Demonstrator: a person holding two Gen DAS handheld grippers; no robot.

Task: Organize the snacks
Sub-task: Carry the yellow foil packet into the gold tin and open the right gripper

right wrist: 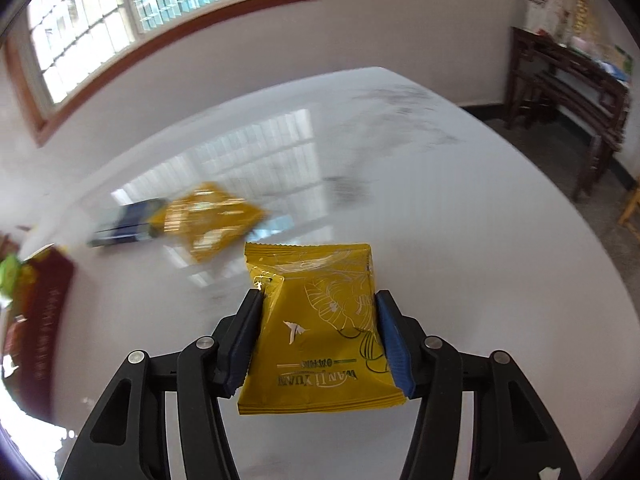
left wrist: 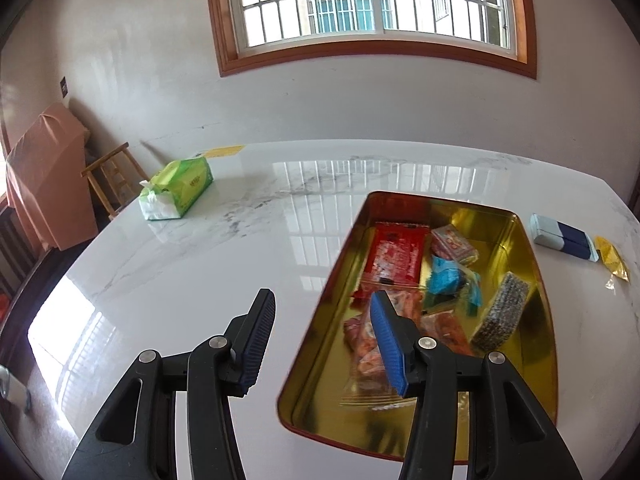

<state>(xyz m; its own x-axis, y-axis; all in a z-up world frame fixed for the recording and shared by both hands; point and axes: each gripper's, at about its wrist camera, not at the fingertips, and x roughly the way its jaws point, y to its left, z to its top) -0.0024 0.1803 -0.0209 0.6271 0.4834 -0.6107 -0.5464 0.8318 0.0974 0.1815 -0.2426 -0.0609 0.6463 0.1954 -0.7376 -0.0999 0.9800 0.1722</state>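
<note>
A gold tin tray (left wrist: 538,300) sits on the white marble table (left wrist: 200,272) and holds several snack packets: a red one (left wrist: 396,256), a blue one (left wrist: 448,276), a dark seaweed bar (left wrist: 502,316). My left gripper (left wrist: 322,308) is open and empty above the tray's left rim. My right gripper (right wrist: 318,300) is shut on a yellow snack packet (right wrist: 320,332) and holds it above the table. A second yellow packet (right wrist: 212,216) (left wrist: 612,258) and a white-and-blue packet (right wrist: 128,226) (left wrist: 562,236) lie on the table right of the tray.
A green tissue pack (left wrist: 178,190) lies at the table's far left. A wooden stool (left wrist: 112,176) and a covered item stand beyond the left edge. A dark wooden sideboard (right wrist: 568,76) stands at the right wall. The tray's dark red outer wall (right wrist: 44,312) shows at the left of the right wrist view.
</note>
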